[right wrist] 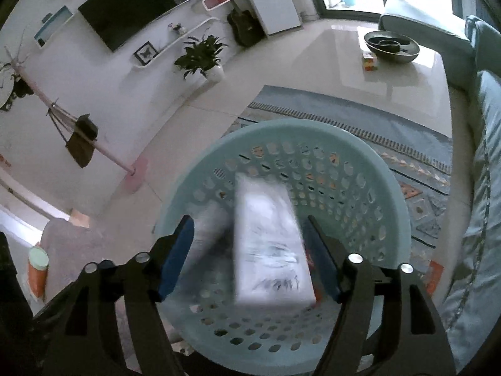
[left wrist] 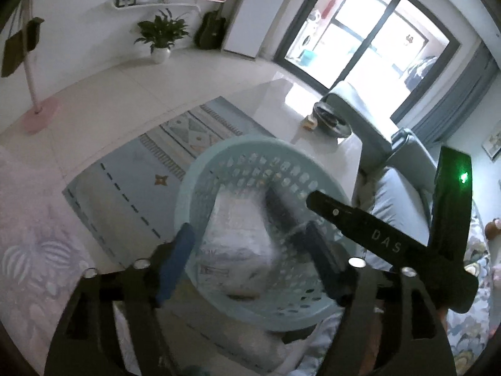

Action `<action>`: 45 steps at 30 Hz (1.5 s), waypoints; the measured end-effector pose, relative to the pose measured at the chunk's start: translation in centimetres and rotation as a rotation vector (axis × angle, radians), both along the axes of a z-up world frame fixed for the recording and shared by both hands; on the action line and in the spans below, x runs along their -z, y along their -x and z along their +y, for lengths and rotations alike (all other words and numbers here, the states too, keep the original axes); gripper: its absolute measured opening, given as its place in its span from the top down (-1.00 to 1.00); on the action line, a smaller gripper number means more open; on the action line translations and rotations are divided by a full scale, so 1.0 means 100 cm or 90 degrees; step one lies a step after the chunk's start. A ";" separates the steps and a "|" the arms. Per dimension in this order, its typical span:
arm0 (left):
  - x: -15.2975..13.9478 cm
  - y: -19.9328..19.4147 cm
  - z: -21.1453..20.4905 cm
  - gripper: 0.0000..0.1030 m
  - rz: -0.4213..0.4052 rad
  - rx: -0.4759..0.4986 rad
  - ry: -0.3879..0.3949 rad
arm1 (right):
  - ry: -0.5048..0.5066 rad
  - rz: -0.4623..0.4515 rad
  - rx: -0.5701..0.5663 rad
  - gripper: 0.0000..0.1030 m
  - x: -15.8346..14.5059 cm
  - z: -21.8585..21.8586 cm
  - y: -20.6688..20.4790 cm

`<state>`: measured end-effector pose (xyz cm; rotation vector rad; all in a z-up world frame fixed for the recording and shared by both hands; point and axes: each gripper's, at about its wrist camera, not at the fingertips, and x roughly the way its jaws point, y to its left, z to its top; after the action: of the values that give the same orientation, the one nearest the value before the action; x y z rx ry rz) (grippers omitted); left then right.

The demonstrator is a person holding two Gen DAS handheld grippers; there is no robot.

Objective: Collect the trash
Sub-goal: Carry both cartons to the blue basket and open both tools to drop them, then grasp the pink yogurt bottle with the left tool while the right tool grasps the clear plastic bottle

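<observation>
Both grippers hang over the pale blue perforated basket (right wrist: pixel 388 185): the right gripper (right wrist: pixel 247 250) has fingers spread wide, a white plastic-wrapped pack (right wrist: pixel 272 250) (blurred) between them inside the basket. Left gripper (left wrist: pixel 250 257) is likewise wide open above the basket, gripping nothing, over the patterned rug (left wrist: pixel 125 188).

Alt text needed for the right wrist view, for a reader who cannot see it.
A white plastic-wrapped pack, blurred, lies in a pale blue perforated basket, between the open blue-padded fingers of the right gripper. Beyond lie a patterned rug, a potted plant and a wall television.
</observation>
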<state>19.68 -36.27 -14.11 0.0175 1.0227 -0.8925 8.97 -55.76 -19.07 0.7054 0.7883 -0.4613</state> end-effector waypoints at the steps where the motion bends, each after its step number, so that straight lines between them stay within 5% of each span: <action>1: 0.000 -0.001 0.003 -0.44 0.001 -0.004 0.005 | 0.003 -0.001 0.002 -0.39 -0.002 0.001 0.001; 6: -0.011 0.001 0.030 -0.44 -0.004 -0.035 0.033 | 0.015 -0.012 -0.006 -0.65 0.002 0.016 -0.009; 11: -0.041 0.020 0.075 -0.44 -0.040 -0.059 0.051 | 0.122 0.036 -0.003 -0.65 0.010 0.045 -0.036; 17: -0.070 0.042 0.157 -0.44 -0.093 -0.124 0.045 | 0.218 0.111 0.032 -0.65 0.029 0.067 -0.063; 24: -0.103 0.052 0.271 -0.44 -0.093 -0.243 0.050 | 0.306 0.165 0.049 -0.65 0.040 0.089 -0.084; 31: -0.128 0.069 0.374 -0.50 -0.168 -0.405 -0.018 | 0.253 0.142 0.044 -0.65 0.037 0.096 -0.069; 34: -0.121 0.069 0.400 -0.50 -0.162 -0.461 -0.049 | 0.277 0.138 0.042 -0.65 0.033 0.104 -0.066; 45: -0.078 0.042 0.421 -0.50 -0.078 -0.443 -0.038 | 0.291 0.141 0.018 -0.65 0.023 0.094 -0.066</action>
<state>15.48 5.84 -6.29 -0.2196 0.8523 -0.2224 15.59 -46.31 -21.37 0.2425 0.8420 -0.7254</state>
